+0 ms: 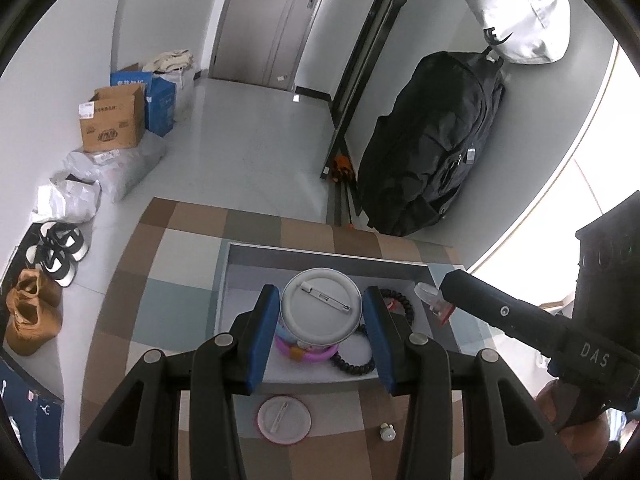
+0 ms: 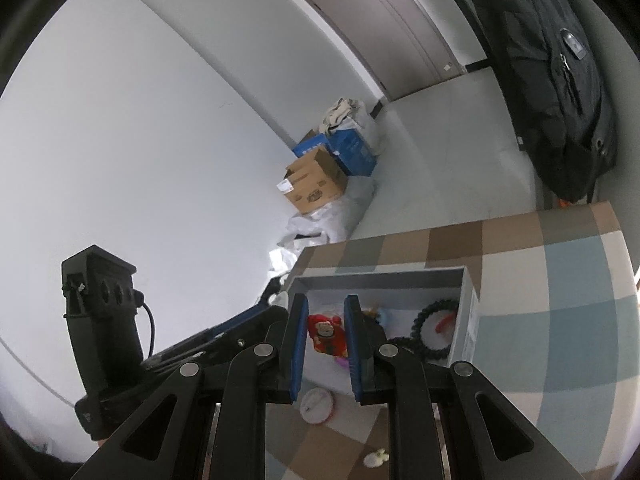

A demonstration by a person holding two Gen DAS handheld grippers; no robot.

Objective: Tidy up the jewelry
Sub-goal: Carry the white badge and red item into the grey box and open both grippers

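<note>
while the left gripper (image 1: 320,316) had its blue fingers (image 1: 262,332) clamped on a round pin badge (image 1: 321,309), pin side up, it hung over the grey tray (image 1: 320,254), where a black beaded bracelet (image 1: 404,308) and a pink ring (image 1: 312,356) lay. the right gripper (image 2: 326,330) had its fingers nearly shut on a small red figure charm (image 2: 325,332) above the same tray. outside the tray, on the checked worktop (image 1: 168,312), lay a second badge (image 1: 284,420) and a small white stud (image 1: 387,432).
</note>
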